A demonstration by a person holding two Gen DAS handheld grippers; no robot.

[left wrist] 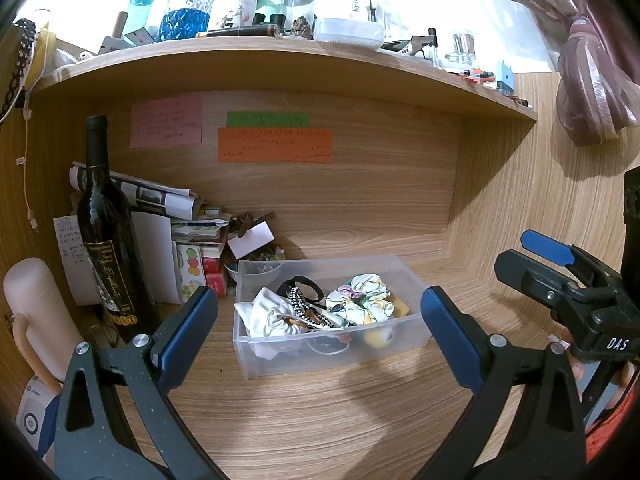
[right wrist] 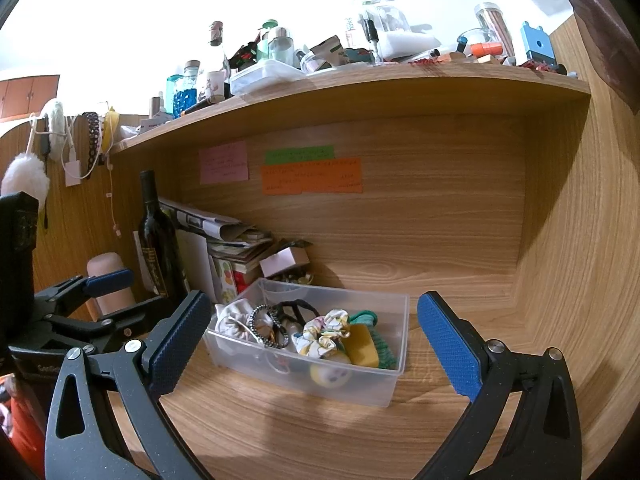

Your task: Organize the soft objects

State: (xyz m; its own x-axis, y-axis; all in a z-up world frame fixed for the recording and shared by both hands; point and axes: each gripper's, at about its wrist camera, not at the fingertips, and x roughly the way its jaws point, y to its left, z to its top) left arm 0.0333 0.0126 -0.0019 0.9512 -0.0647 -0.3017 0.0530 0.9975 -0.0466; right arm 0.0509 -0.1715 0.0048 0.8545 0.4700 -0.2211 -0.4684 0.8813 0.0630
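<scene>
left wrist view: a clear plastic bin [left wrist: 256,354] stands on the desk [left wrist: 320,420] under a shelf [left wrist: 280,56], between and beyond the pads of the left gripper [left wrist: 320,340], whose jaws stand wide and hold nothing. inside lie a white cloth pouch [left wrist: 266,314], a patterned scrunchie [left wrist: 362,300], a black hair tie [left wrist: 300,286], a beaded band [left wrist: 298,306] and a yellow ball [left wrist: 378,336]; all are judged light, limp and easily crushed, so a pinch on a raised fold or loop should serve, while the ball may roll. the right gripper [left wrist: 532,264] hangs level at the right edge, its jaws parted. a wine bottle [left wrist: 106,240] stands to the left. right wrist view: the right gripper [right wrist: 314,340] faces the same bin [right wrist: 402,320] from short of it, jaws wide and empty, tilted slightly downward. a yellow sponge [right wrist: 362,344] and green knit [right wrist: 380,338] lie at the right end, beside the scrunchie [right wrist: 324,334]. the left gripper [right wrist: 108,298] hovers at the left, its jaws parted.
</scene>
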